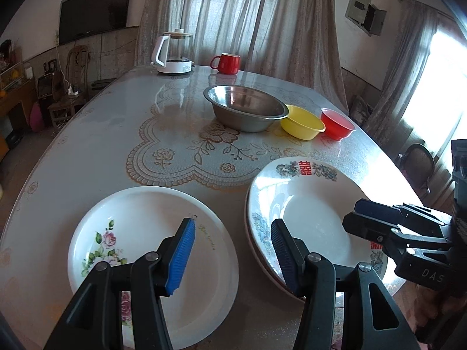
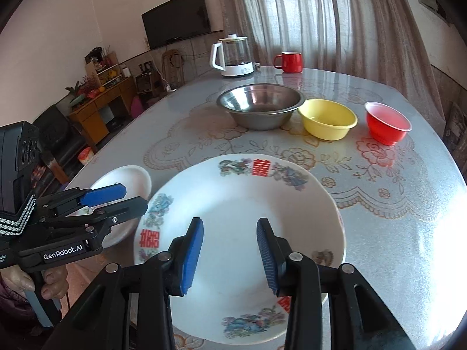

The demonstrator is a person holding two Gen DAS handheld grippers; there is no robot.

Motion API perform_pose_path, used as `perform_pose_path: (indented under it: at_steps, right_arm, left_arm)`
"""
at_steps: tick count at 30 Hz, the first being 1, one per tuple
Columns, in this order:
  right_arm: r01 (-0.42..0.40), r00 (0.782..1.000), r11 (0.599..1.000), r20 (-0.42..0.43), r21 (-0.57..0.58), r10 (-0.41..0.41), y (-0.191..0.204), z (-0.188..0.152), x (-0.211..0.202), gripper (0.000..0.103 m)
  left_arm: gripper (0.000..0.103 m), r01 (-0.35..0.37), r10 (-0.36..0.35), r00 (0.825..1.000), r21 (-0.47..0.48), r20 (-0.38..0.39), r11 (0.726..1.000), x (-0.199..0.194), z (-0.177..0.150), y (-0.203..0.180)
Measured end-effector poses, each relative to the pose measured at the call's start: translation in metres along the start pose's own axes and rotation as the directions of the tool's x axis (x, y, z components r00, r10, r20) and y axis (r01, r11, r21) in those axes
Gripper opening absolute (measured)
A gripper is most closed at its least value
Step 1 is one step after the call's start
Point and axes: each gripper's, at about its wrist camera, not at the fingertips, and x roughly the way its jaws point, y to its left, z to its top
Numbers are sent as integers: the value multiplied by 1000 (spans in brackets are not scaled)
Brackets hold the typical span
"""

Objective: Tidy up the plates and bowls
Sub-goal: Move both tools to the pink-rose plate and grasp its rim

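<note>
Left wrist view
Rose plate (image 1: pixel 151 262): laid flat on the table (image 1: pixel 96 145), near its front edge; round, so no long axis is seen; the rose print is turned to the left side.
Dragon plate (image 1: pixel 309 215): placed just right of the rose plate, apart from it; the red double sign on its rim is pointed to the far side. A second rim is seen under it, so it seems stacked on another plate.
Around: a steel bowl (image 1: pixel 246 108), a yellow bowl (image 1: pixel 302 122) and a red bowl (image 1: pixel 337 124) are set in a row behind the plates, the yellow one touching the steel one. A kettle (image 1: pixel 173 52) and a red mug (image 1: pixel 227 63) are stood at the far edge. Nothing is put between the plates and the bowls.
Left gripper (image 1: pixel 233 259): held above the gap between the two plates; jaws about half apart, nothing between the pads.
Right gripper (image 1: pixel 354 214): seen from the side over the right rim of the dragon plate.

Right wrist view
Dragon plate (image 2: pixel 239 213): seen directly below and ahead, flat, red sign toward the bowls.
Right gripper (image 2: pixel 230 256): held over the near part of this plate; jaws partly apart, no rim is pressed by the pads.
Left gripper (image 2: pixel 128 197): seen at the left, over the rose plate (image 2: pixel 128 178), carried by a hand (image 2: pixel 43 283).
Bowls: steel bowl (image 2: pixel 259 105), yellow bowl (image 2: pixel 328 118), red bowl (image 2: pixel 386 122) are spaced in one row behind.
</note>
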Motion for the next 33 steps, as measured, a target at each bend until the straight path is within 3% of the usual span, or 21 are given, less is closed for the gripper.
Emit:
perform_pose_path:
  at_steps: [9, 24, 33]
  right_arm:
    - [-125, 992, 989, -24, -74, 123, 35, 10, 17, 37]
    - [-260, 963, 953, -119, -156, 243, 80, 11, 40, 36]
    - [-306, 945, 941, -168, -147, 281, 89, 28, 57, 36]
  left_arm:
    - [55, -73, 78, 996, -106, 40, 992, -16, 1, 44]
    - [55, -172, 182, 983, -251, 18, 953, -34, -27, 101]
    - [50, -146, 149, 989, -305, -14, 941, -35, -44, 120]
